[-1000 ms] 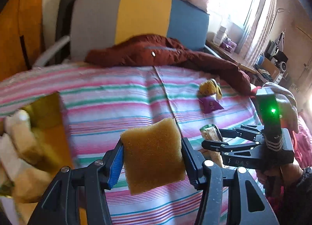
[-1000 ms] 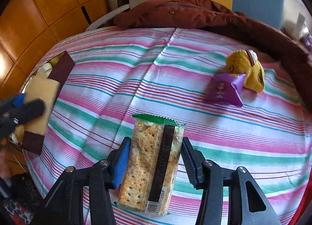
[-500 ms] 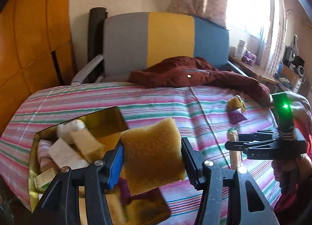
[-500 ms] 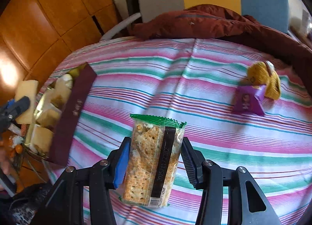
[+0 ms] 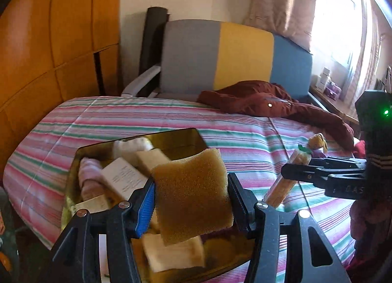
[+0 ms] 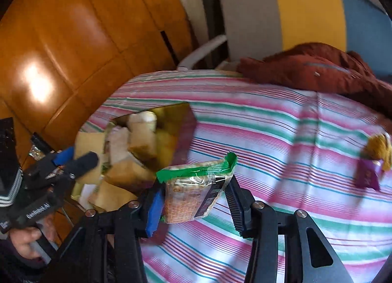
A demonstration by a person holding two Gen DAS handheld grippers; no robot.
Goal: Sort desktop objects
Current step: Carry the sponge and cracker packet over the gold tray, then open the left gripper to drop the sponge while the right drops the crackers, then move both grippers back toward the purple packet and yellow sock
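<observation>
Left claw [image 5: 191, 193]: clenched on a yellow-brown sponge [image 5: 192, 194], a finger pressing each side, the sponge tilted and held in the air.
Below the left claw: a gold-lined box [image 5: 186, 137] at the edge of the bed, already holding pale blocks, a white carton and a pink roll; the sponge hangs over its near end.
Right claw [image 6: 193, 200]: its jaws are closing on a cracker packet [image 6: 193, 197] with a green sealed end; the packet sits between the fingers, lifted clear of the bedcover and leaning.
Right claw's place: beside the box, just to its right in the left wrist view.
Bed: striped pink, green and white cover [image 6: 281, 135].
Left on the cover: a purple sachet [image 6: 367, 176] touching a yellow plush toy [image 6: 378, 149], well apart from the box.
Farther back: a dark red jacket [image 5: 264, 101] against a grey, yellow and blue chair back [image 5: 235, 59].
</observation>
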